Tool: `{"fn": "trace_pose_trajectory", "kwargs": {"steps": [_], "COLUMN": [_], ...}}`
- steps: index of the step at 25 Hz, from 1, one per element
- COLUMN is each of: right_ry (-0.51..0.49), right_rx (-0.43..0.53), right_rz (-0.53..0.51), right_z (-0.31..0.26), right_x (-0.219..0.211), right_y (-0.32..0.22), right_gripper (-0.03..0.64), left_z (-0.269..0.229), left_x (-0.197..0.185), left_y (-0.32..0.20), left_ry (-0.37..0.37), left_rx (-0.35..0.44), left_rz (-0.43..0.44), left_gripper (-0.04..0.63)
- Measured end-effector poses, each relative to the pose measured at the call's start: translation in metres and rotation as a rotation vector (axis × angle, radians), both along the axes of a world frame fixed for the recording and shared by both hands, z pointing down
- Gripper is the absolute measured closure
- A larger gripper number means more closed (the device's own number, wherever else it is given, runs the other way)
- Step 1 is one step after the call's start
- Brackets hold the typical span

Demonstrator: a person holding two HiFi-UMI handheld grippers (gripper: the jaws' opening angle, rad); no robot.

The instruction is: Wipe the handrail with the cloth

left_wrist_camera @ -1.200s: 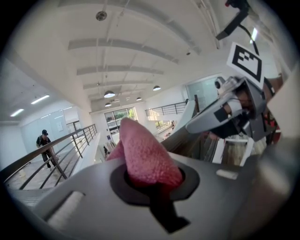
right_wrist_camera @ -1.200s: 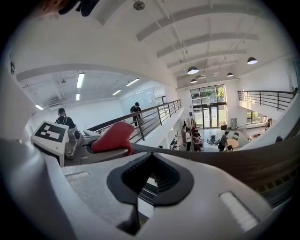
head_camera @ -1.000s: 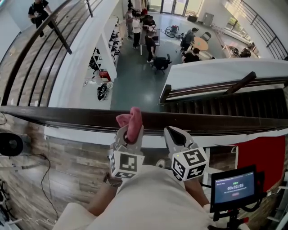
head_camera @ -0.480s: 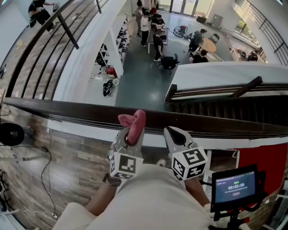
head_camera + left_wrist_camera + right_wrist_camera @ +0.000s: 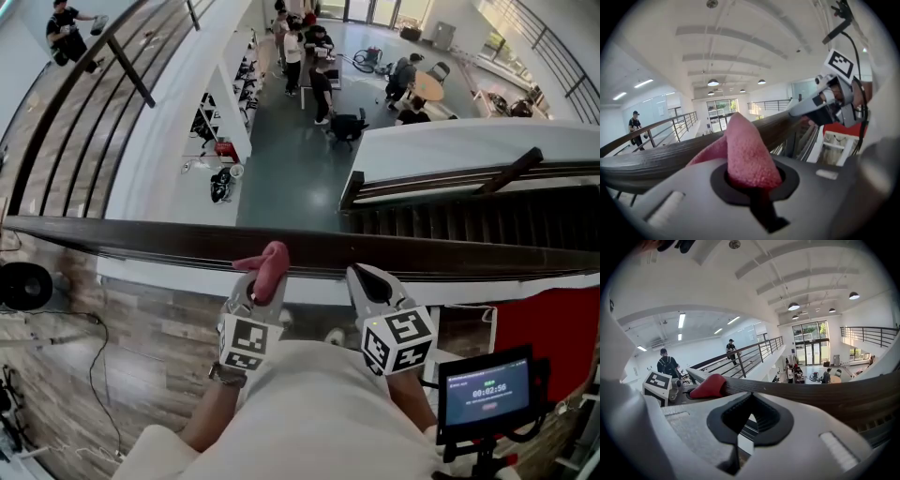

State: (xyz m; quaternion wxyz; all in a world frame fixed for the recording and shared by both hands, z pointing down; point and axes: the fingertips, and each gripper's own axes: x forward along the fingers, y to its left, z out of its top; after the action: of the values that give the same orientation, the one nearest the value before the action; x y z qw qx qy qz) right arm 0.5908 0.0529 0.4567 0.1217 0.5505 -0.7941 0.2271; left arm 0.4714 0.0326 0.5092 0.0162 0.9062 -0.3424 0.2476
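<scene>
your left tool (image 5: 261, 286) stays clenched on the pink cloth (image 5: 267, 265), and over the last second it has slid a little to the left along the handrail (image 5: 131, 239). the cloth's free end, which stood over the top of the handrail, now leans left at its near edge, touching it or very close. your head has shifted too, so the size of that slide is hard to judge. this reads as a wiping stroke just begun, with most of the handrail still to cover. your right tool (image 5: 363, 276) waits just right of the left one, closed on nothing, near the handrail.
</scene>
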Motion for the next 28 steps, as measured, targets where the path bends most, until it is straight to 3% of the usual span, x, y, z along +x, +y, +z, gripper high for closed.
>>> {"fn": "trace_pose_trajectory", "kwargs": {"steps": [12,19,28], "right_ry": [-0.024,-0.025,-0.031], "right_rx": [0.017,0.023,0.028], "right_rz": [-0.03,-0.056,0.01], "right_z": [0.0,-0.006,-0.012], "right_x": [0.006,0.015,0.044], "right_y": [0.001,0.007,0.021], "right_gripper": [0.614,0.614,0.614], "left_z": [-0.006,-0.016,-0.025], "left_x": [0.004,0.052,0.092], "left_y": [0.002,0.018,0.03], "left_ry": [0.0,0.003,0.013], "left_rx": [-0.046,-0.066,-0.072], "left_rz": [-0.019,0.081,0.179], "left_gripper": [0.561,0.561,0.561]}}
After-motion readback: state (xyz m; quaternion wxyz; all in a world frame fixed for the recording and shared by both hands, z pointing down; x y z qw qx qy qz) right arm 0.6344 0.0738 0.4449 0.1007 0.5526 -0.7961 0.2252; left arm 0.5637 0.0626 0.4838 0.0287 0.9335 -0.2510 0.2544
